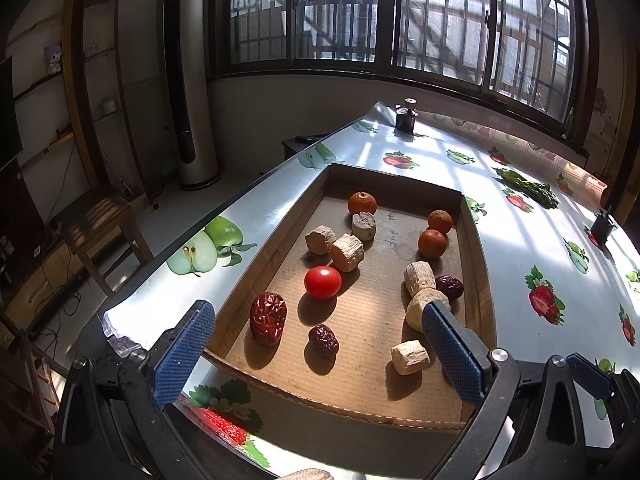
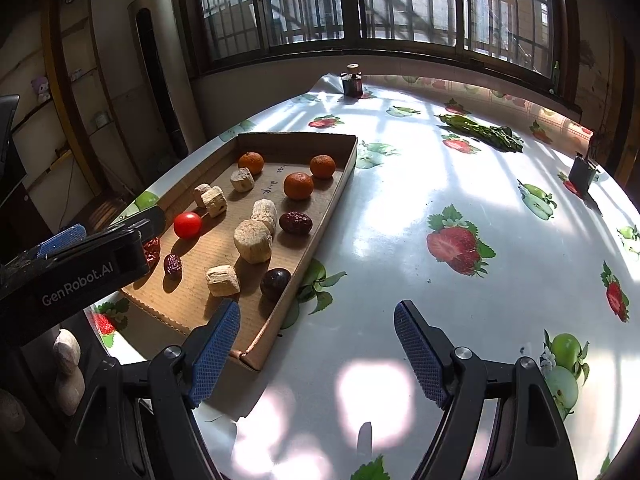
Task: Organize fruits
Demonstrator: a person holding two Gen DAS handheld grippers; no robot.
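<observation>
Left wrist view: cardboard tray (image 1: 276,216) of fruit on a fruit-print tablecloth (image 1: 520,240), both grippers released.
The left gripper (image 1: 316,320) hovers with jaws spread above the tray's near end, over a cherry tomato (image 1: 323,282), red dates (image 1: 268,318) and pale cut stalk pieces (image 1: 347,252); three small oranges (image 1: 432,243) lie farther back. The right gripper (image 2: 316,322) gapes empty beside the tray's right wall, over bare tablecloth.

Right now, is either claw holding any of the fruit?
No. The left claw hovers open over the cardboard tray, and the right claw is open above the table.
</observation>
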